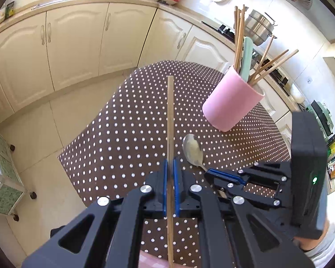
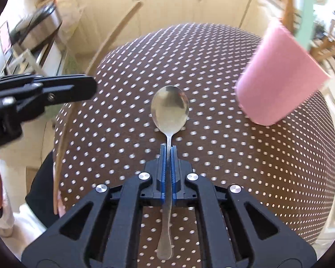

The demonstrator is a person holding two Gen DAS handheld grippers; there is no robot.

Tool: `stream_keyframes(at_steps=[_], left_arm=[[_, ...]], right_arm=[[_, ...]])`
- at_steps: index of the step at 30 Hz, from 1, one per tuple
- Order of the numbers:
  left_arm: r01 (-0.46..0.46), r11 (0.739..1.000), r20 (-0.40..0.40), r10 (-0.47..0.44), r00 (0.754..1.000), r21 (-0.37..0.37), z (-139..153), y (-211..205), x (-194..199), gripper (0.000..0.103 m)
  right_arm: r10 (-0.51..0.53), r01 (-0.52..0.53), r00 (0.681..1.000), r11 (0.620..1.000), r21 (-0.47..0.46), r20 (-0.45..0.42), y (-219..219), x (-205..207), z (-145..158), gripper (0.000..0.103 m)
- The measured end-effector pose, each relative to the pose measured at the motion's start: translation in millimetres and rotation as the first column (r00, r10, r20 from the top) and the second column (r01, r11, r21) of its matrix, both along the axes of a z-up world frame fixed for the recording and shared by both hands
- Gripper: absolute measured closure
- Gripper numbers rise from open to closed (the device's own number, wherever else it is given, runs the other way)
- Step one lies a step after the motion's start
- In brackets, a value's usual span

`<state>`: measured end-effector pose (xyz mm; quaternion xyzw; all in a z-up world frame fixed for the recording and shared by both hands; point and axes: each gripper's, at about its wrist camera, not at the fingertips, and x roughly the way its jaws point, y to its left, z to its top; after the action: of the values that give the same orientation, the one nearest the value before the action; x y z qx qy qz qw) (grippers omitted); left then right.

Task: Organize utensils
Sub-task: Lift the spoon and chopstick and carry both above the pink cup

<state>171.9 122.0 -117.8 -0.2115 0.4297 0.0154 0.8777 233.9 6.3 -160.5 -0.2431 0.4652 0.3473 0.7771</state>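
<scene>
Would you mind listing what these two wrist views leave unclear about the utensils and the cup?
- Left wrist view: the chopstick in the left gripper runs off the bottom edge.
- Left wrist view: the spoon handle is hidden behind the right gripper.
- Both views: the lower ends of the utensils inside the pink cup are hidden by its wall.
- Right wrist view: the cup and the background are motion-blurred.
</scene>
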Motion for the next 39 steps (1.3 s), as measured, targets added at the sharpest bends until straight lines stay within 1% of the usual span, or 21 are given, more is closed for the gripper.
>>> stream_keyframes(at_steps=[1,3,6,8,11,15,16,19,21,25,29,31,34,37,39], left_arm=[[0.002,1.000,0.010,-0.002,1.000,0.000,2.8,-0.3,0.7,0.098],[0.002,1.000,0.024,-0.002,1.000,0.010,7.1,-2.1,1.2,0.098],[0.021,1.000,0.045,-0.022,0.999,0.023,15.0,-8.1,4.8,0.098],[0.040,0.999,0.062,-0.041,0.997,0.008,19.6,-9.5,6.4,0.098],[0.064,0.998,0.108,-0.065,0.992,0.015,30.3,-16.5,8.5,0.098],[0.122,0.992,0.156,-0.124,0.980,0.024,41.5,-29.7,13.2,0.098],[0.131,0.991,0.167,-0.133,0.977,0.023,44.1,-32.2,14.4,0.098],[0.156,0.988,0.196,-0.155,0.968,0.013,50.3,-36.6,17.1,0.098],[0.164,0.986,0.212,-0.167,0.963,0.030,54.5,-42.7,19.6,0.098],[0.185,0.982,0.238,-0.188,0.953,0.035,62.0,-51.6,26.4,0.098],[0.200,0.978,0.283,-0.208,0.936,0.057,73.5,-62.5,31.9,0.098],[0.210,0.976,0.295,-0.217,0.930,0.057,78.1,-66.1,36.1,0.098],[0.204,0.976,0.308,-0.218,0.926,0.078,84.3,-69.8,42.3,0.098],[0.200,0.977,0.319,-0.215,0.923,0.077,90.2,-68.3,48.0,0.098],[0.187,0.978,0.332,-0.207,0.920,0.091,95.4,-67.6,50.2,0.098]], right_arm=[[-0.013,0.013,1.000,1.000,0.021,0.009,-5.8,3.2,-0.5,0.099],[-0.036,0.036,0.999,0.997,0.073,0.000,-18.1,4.0,1.4,0.099],[-0.060,0.059,0.998,0.987,0.151,0.004,-34.1,2.1,9.5,0.099],[-0.081,0.077,0.997,0.974,0.213,0.008,-48.3,0.8,17.0,0.099],[-0.103,0.094,0.994,0.951,0.293,0.017,-63.4,-2.2,27.3,0.099],[-0.129,0.111,0.991,0.914,0.389,0.021,-80.9,-2.1,38.0,0.099],[-0.138,0.114,0.990,0.900,0.420,0.028,-86.5,-3.4,42.2,0.099],[-0.152,0.120,0.988,0.872,0.476,0.030,-102.9,-2.8,48.6,0.099],[-0.162,0.123,0.986,0.852,0.508,0.033,-115.5,0.1,52.8,0.099],[-0.180,0.131,0.983,0.815,0.565,0.032,-121.8,9.0,61.1,0.099],[-0.194,0.134,0.981,0.784,0.606,0.033,-137.2,16.4,69.4,0.099],[-0.208,0.138,0.977,0.772,0.621,0.041,-137.5,13.0,71.0,0.099],[-0.220,0.138,0.974,0.757,0.638,0.051,-140.0,10.8,76.3,0.099],[-0.232,0.138,0.971,0.746,0.652,0.060,-143.9,10.7,83.6,0.099],[-0.238,0.133,0.969,0.740,0.660,0.071,-147.1,13.3,89.0,0.099]])
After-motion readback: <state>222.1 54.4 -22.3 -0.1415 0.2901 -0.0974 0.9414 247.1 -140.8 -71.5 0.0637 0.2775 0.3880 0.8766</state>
